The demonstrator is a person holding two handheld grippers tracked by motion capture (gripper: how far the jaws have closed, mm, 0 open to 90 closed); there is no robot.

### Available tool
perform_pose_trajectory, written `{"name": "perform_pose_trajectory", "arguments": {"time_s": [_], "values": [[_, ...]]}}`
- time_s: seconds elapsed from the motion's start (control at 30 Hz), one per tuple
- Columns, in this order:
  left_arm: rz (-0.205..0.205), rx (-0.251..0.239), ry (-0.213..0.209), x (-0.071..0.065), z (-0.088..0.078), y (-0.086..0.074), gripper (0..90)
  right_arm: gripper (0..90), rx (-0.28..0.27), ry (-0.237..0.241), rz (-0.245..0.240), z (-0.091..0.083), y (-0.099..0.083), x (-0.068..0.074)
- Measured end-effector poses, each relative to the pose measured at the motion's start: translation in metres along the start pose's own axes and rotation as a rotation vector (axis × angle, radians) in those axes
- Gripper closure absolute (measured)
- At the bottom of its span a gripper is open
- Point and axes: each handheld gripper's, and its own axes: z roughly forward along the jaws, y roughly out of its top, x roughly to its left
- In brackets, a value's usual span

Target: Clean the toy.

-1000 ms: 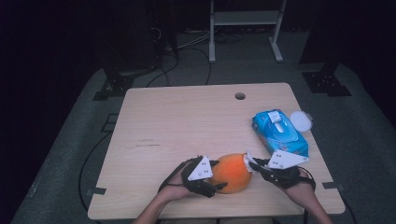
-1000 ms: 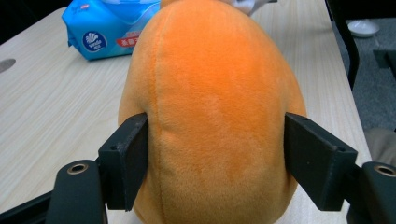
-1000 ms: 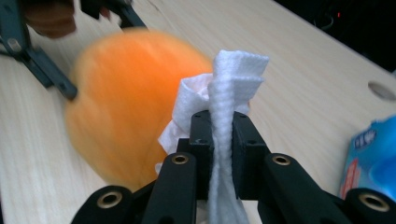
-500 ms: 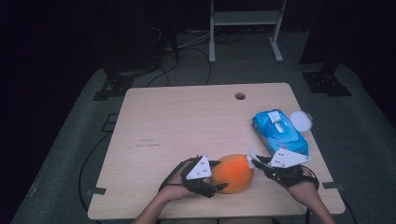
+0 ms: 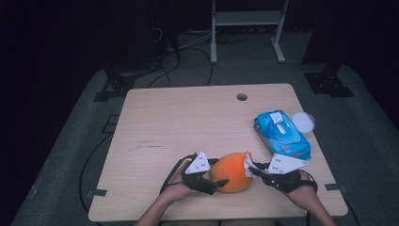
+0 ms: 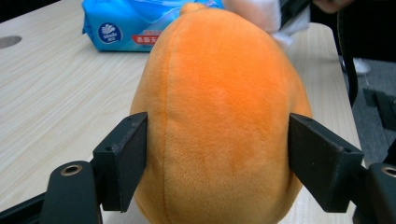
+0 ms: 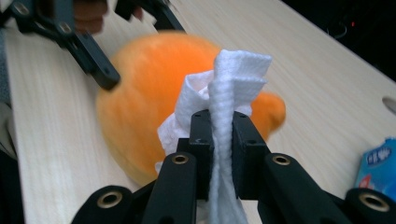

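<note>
Wipe (image 7: 233,88) pinched in right tool (image 7: 219,140) touches plush orange (image 7: 149,102)

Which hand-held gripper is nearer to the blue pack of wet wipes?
Right. The right hand-held gripper, pinching a white wipe, sits just below the blue pack of wet wipes. The left hand-held gripper is across the orange plush toy, farther away.
</note>
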Motion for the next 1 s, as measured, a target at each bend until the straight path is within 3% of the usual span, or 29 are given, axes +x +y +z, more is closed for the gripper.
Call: {"name": "perform_pose_trajectory", "arguments": {"time_s": [0.07,0.13,0.27,0.37,0.47,0.57,0.63,0.7,0.77,0.83,0.9,1.0], "values": [[-0.023,-0.002,-0.005,0.003,0.0,-0.001,24.4,79.5,0.029,-0.004,0.016,0.003,-0.007,-0.004],[-0.012,0.001,-0.004,0.002,0.0,0.0,24.6,79.5,0.041,-0.004,0.024,0.003,-0.01,-0.005],[0.099,0.022,0.014,-0.011,0.003,0.005,26.1,79.5,0.023,0.001,-0.015,0.001,0.001,0.002],[0.164,0.028,0.009,-0.019,0.004,0.007,27.6,79.5,-0.022,0.009,-0.031,-0.003,0.011,0.003],[0.218,0.028,-0.006,-0.025,0.005,0.008,27.6,79.4,-0.051,-0.007,-0.023,-0.007,0.015,0.002],[0.235,0.017,-0.027,-0.026,0.004,0.008,25.6,79.2,-0.037,-0.013,-0.031,-0.007,0.013,0.001],[0.226,0.007,-0.041,-0.023,0.001,0.009,23.3,79.4,-0.028,-0.01,-0.039,-0.007,0.01,0.0],[0.172,-0.014,-0.042,-0.018,-0.001,0.01,19.1,79.5,-0.018,0.003,-0.037,-0.008,0.008,0.0],[0.074,-0.004,-0.02,-0.01,0.0,0.009,12.1,79.4,-0.018,0.009,-0.035,-0.009,0.006,0.0],[0.0,0.012,-0.047,-0.006,0.004,0.006,9.4,79.4,-0.02,0.01,-0.029,-0.009,0.006,0.0],[-0.022,0.03,-0.074,-0.006,0.008,0.005,10.1,79.4,-0.022,0.014,-0.029,-0.008,0.007,0.001],[0.035,0.021,-0.051,-0.011,0.006,0.007,24.1,79.4,-0.024,0.011,-0.028,-0.008,0.008,0.001]]}}
